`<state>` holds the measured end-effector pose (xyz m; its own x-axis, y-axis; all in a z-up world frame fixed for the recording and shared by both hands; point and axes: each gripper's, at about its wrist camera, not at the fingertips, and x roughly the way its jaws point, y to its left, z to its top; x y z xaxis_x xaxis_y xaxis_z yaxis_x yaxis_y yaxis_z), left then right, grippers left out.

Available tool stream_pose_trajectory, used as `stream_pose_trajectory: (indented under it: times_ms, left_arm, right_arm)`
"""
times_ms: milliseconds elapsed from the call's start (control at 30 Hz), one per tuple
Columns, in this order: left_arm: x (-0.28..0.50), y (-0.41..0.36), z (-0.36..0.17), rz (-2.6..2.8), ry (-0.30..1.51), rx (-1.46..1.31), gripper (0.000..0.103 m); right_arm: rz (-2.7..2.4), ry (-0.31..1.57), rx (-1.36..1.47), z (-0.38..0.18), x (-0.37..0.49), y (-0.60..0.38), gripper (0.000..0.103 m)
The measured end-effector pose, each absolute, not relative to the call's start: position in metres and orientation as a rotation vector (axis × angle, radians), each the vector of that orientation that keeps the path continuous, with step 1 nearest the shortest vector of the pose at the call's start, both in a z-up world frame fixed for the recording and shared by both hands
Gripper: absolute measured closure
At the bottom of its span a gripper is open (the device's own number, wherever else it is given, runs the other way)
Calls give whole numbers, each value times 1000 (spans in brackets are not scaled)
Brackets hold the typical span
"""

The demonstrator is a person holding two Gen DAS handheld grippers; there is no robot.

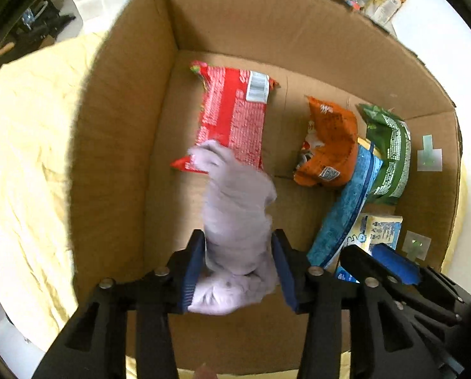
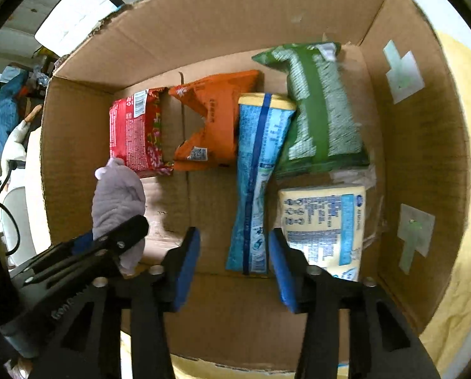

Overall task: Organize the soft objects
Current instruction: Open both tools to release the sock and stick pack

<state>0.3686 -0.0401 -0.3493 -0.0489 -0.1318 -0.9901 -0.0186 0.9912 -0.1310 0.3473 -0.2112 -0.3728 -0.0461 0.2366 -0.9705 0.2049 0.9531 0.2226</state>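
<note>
L gripper (image 1: 238, 265) clamped on grey plush (image 1: 235, 208), pads at its mid-body, held over box (image 1: 109, 158) floor nr left wall, nose hanging above red pack (image 1: 232, 117). R gripper (image 2: 234, 265) wide open, empty, hovering over blue pack (image 2: 257, 183) nr front wall. Orange pack (image 2: 213, 120), green pack (image 2: 320, 107), yellow pack (image 2: 324, 221) lie in a row toward right wall.

Handling, judged: plush light, limp, squashes under pads; droops past grip, won't slip easily. Mid-body hold looks ok. Packs crinkly, slick film — pinch at sealed ends, not puffed middle.
</note>
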Motion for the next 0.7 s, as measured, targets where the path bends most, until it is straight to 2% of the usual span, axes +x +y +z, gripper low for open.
stream_pose_trajectory:
  times_ms: [33, 100, 200, 267, 367, 433, 567, 700]
  left_arm:
    - [368, -40, -345, -87, 1603, -104, 59]
    - [367, -41, -334, -59, 1575, -66, 39]
    - [365, -40, -318, -24, 1526, -18, 21]
    - [363, -38, -309, -10, 1500, -1, 14]
    - [359, -37, -297, -10, 1473, -5, 5]
    - [355, -35, -290, -10, 1455, -3, 5]
    - [346, -36, -289, -8, 1413, 10, 5]
    - [330, -37, -259, -10, 1348, 12, 5]
  right_arm:
    - [26, 1625, 341, -370, 349, -211, 47]
    - [19, 1617, 319, -366, 347, -210, 41]
    - [-2, 1594, 268, -357, 341, -216, 37]
    - [-19, 1575, 239, -350, 338, -220, 20]
    - [-52, 1549, 177, -344, 331, -226, 5]
    - [-73, 1530, 129, -339, 329, -227, 0]
    - [-100, 1502, 74, -329, 323, -231, 0]
    - [-104, 1468, 78, -308, 312, -238, 0]
